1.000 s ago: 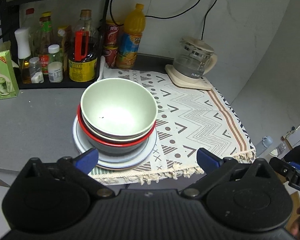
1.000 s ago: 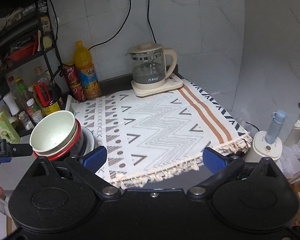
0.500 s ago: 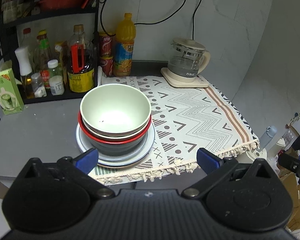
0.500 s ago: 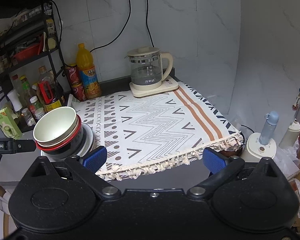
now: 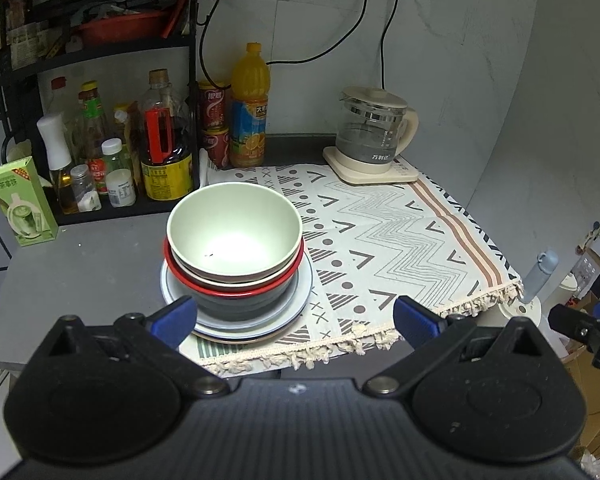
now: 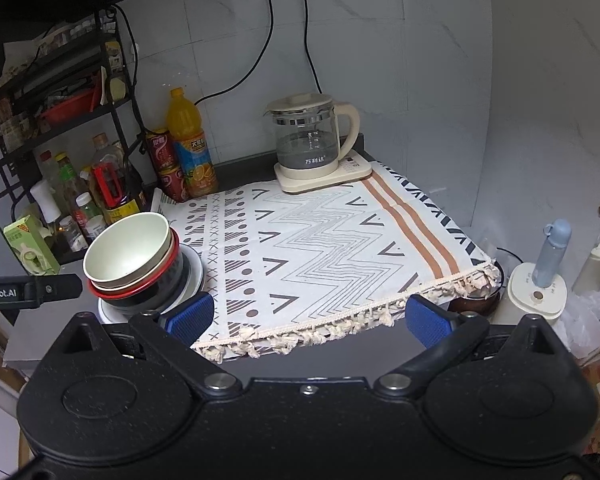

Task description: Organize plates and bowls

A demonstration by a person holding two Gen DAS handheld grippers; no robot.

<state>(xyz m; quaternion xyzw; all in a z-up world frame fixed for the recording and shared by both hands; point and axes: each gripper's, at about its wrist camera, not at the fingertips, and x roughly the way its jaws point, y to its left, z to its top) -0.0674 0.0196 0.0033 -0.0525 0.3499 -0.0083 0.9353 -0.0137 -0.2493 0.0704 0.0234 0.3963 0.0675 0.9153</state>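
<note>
three bowls sit nested on a stack of plates at the near left corner of the patterned cloth: a pale green bowl on top, a red-rimmed bowl under it, a dark one lowest. the plates lie partly on the cloth and partly on the grey counter. the left gripper hangs in front of the stack, its blue-padded fingers spread wide and touching nothing. the right gripper is also wide apart and empty, off the counter's front edge, to the right of the stack. at the back stand a glass kettle, an orange juice bottle and a black rack of sauce bottles.
</note>
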